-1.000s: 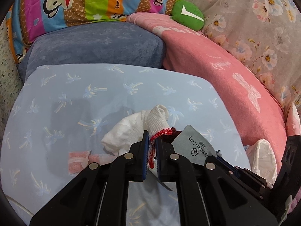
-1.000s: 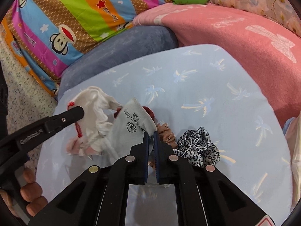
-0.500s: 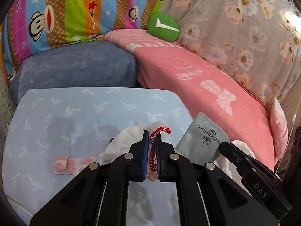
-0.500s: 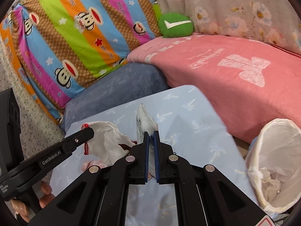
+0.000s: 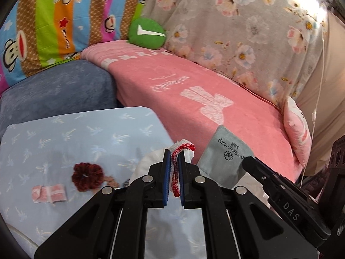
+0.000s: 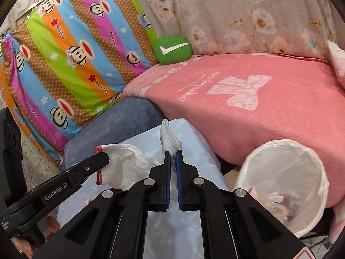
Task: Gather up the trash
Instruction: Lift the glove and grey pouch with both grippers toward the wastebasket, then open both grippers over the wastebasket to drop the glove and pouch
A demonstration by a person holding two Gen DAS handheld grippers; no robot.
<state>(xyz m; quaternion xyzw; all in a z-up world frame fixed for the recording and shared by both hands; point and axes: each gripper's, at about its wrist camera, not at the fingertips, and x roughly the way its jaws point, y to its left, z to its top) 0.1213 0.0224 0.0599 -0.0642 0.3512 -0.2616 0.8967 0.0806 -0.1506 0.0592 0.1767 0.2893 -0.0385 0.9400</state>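
My left tool [image 5: 173, 166] is clenched on the red-trimmed cuff of a white glove [image 5: 146, 161], held above the blue sheet [image 5: 64, 133]. My right tool [image 6: 172, 161] is clenched on a grey face mask [image 5: 226, 157], held near the lined trash bin [image 6: 284, 151] beside the sheet's right edge.

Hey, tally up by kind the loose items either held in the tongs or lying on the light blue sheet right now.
White knit glove with red cuff: 1
Grey fabric pouch: 1
Dark red scrunchie: 1
Pink folded wrapper: 1
Total: 4
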